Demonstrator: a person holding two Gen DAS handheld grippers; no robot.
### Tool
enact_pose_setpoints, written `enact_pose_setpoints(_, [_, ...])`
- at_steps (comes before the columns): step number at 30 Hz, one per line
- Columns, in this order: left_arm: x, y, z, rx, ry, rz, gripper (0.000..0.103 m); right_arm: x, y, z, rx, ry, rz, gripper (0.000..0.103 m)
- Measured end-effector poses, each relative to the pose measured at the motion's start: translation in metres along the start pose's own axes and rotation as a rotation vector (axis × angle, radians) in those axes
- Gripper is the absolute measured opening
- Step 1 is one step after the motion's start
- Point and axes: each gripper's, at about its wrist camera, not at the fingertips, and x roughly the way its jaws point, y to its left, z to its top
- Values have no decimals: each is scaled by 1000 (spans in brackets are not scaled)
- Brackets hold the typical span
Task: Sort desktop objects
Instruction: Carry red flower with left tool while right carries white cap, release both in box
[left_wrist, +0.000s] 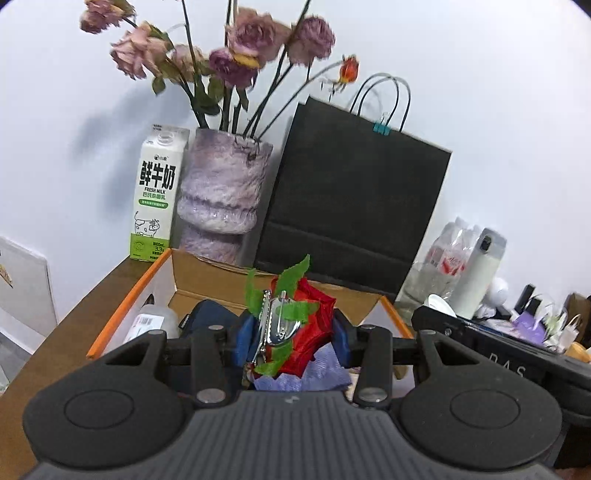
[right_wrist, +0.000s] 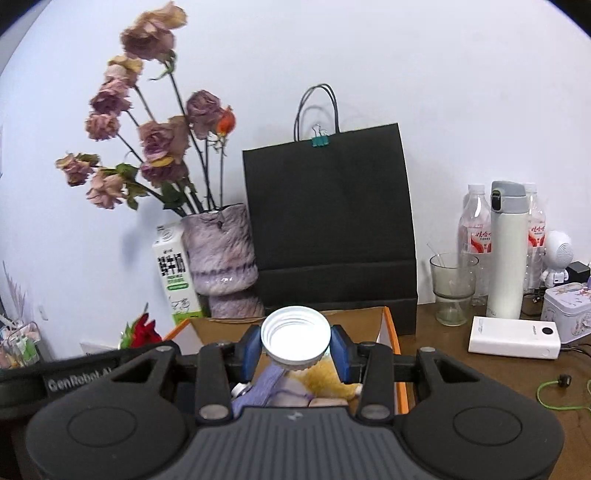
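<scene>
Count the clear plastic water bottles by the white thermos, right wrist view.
2. One water bottle stands just left of the white thermos, the other just right and partly behind it. More may be hidden behind the thermos.

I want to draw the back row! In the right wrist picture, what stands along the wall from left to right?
Milk carton → purple vase → black paper bag → glass cup → white flask → little white robot figure.

"FRESH MILK" on milk carton (left_wrist: 155, 195); "GenRobot.AI" on left gripper (right_wrist: 79, 382)
</scene>
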Motion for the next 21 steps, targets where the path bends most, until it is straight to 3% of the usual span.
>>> enact_pose_setpoints(10, [52, 16, -6, 61, 69, 59, 45, 60, -10, -12, -66, 112, -34, 39])
enact_pose_setpoints(12, [56, 19, -7, 52, 83, 73, 58, 65, -11, -15, -75, 129, -35, 39])
enact_pose_setpoints(13, [56, 20, -7, 42, 81, 82, 83, 67, -11, -16, -80, 141, -36, 39])
enact_pose_setpoints(14, [54, 21, -8, 32, 68, 95, 101, 69, -11, -17, -81, 153, -37, 43])
enact_pose_setpoints(15, [52, 21, -7, 25, 48, 119, 103, 70, -11, -18, -77, 164, -42, 61])
enact_pose_setpoints(16, [49, 21, -6, 24, 29, 134, 103, 70, -11, -18, -76, 163, -67, 67])
enact_pose_setpoints(18, [46, 22, -2, 19, 21, 135, 103, 68, -11, -18, -88, 154, -93, 103])
enact_pose_setpoints(21, [44, 24, 1, 2, 22, 138, 103, 64, -11, -15, -79, 152, -80, 103])
